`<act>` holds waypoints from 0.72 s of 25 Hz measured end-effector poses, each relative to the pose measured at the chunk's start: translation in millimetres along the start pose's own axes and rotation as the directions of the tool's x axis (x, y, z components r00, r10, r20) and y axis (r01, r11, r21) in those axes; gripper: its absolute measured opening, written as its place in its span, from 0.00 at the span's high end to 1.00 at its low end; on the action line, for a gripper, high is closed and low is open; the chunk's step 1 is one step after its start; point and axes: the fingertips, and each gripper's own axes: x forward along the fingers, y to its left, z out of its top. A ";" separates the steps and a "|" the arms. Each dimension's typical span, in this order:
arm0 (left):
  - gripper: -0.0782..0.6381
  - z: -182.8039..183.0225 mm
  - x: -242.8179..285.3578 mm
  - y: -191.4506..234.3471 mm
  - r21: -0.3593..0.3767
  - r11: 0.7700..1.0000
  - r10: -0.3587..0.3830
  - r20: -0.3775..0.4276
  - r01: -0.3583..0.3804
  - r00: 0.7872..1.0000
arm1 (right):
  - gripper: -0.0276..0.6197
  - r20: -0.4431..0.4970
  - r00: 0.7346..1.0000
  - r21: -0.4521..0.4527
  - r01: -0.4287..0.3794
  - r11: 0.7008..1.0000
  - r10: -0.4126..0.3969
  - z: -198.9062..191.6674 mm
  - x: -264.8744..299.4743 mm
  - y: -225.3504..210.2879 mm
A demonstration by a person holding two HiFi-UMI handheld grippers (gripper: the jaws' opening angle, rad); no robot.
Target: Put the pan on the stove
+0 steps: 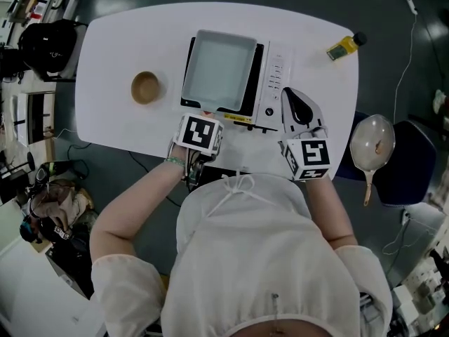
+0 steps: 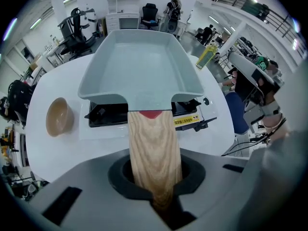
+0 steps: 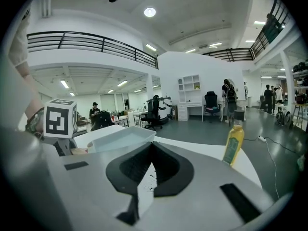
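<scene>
A grey rectangular pan [image 1: 219, 69] with a wooden handle [image 2: 154, 148] sits over the burner of the black and white tabletop stove [image 1: 277, 83]. I cannot tell whether its base touches the stove. My left gripper [image 1: 204, 116] is at the table's near edge, shut on the handle [image 1: 208, 112], which runs straight back between the jaws [image 2: 154, 182]. From this gripper I see the pan [image 2: 144, 61] covering most of the stove [image 2: 103, 113]. My right gripper [image 1: 290, 94] hovers over the stove's control panel. It [image 3: 151, 147] is shut and empty, with the pan [image 3: 122, 139] to its left.
A wooden bowl [image 1: 145, 87] stands left of the stove. A yellow bottle [image 1: 345, 46] lies at the table's far right corner. A round pan [image 1: 372, 144] rests on a blue chair right of the table. The person's body is against the table's near edge.
</scene>
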 end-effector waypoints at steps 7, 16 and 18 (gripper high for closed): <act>0.80 -5.8 -1.1 -5.5 -0.011 0.998 -0.067 -0.069 0.066 0.995 | 0.95 -0.007 1.000 0.007 -0.012 1.000 0.012 -0.9 1.0 4.6; 0.60 -2.4 -21.3 -8.6 -0.003 0.989 -0.150 0.023 0.150 0.988 | 0.95 0.015 0.999 -0.048 0.051 0.998 -0.051 5.0 -13.0 12.0; 0.54 -1.1 -28.3 -10.2 0.002 0.985 -0.171 0.049 0.171 0.984 | 0.95 0.025 0.997 -0.052 0.070 0.996 -0.069 6.7 -16.3 19.2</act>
